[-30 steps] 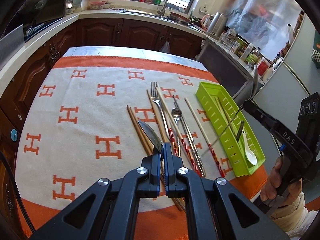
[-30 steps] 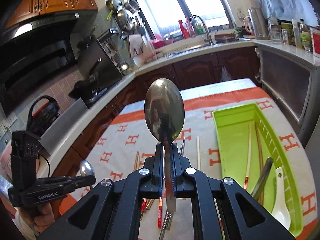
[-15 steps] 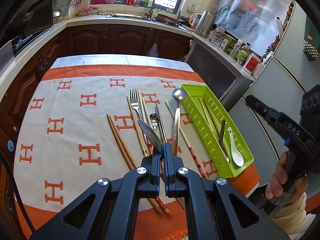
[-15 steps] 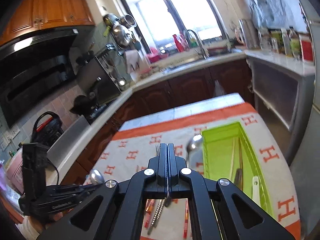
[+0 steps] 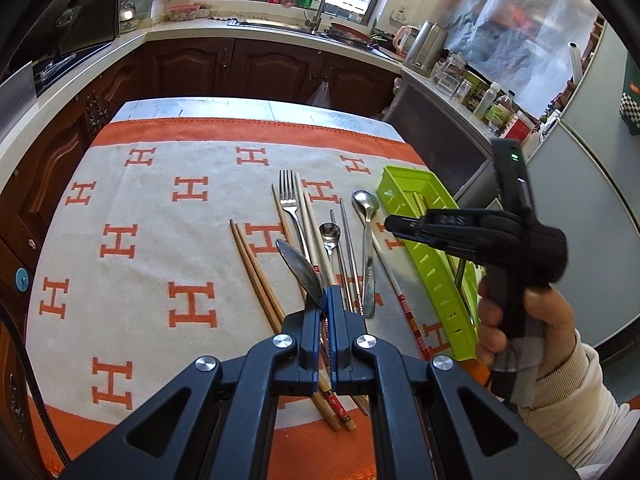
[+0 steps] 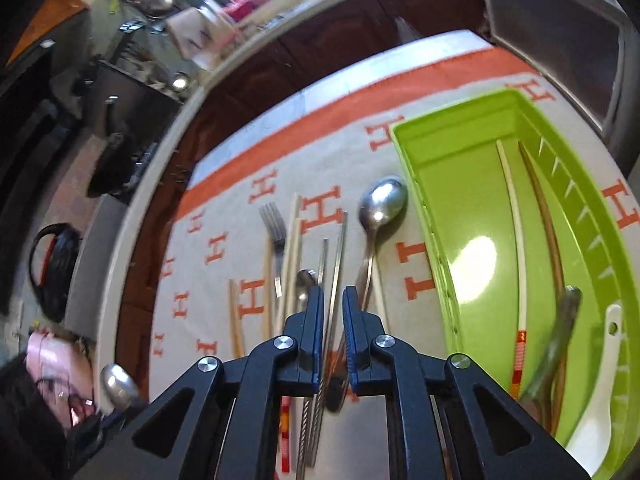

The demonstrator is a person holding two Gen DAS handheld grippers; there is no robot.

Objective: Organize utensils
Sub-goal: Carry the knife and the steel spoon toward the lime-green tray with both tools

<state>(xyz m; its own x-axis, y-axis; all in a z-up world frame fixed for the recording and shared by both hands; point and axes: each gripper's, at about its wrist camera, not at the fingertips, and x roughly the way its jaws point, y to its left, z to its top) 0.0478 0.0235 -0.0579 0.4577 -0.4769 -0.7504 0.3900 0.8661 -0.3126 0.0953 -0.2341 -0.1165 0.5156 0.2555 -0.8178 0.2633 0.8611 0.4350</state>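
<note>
Wooden chopsticks (image 5: pixel 256 276), fork (image 5: pixel 289 204), small spoon (image 5: pixel 329 234) and large spoon (image 5: pixel 365 202) lie loose at twelve o'clock. The left gripper (image 5: pixel 325 300) pinches a spoon (image 5: pixel 300 266); the right gripper (image 6: pixel 331 312) is spread, empty. At two o'clock, the green tray (image 6: pixel 448 128) holds few pieces.

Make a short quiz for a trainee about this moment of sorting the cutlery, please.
1. True or false: the left gripper is shut on a spoon.
2. Where does the big spoon lie: A in the green tray, B on the cloth beside it, C in the right gripper?
3. Fill in: the right jaws are ____.

Key: 1 true. 2 B. 3 open, over the metal chopsticks.
</note>
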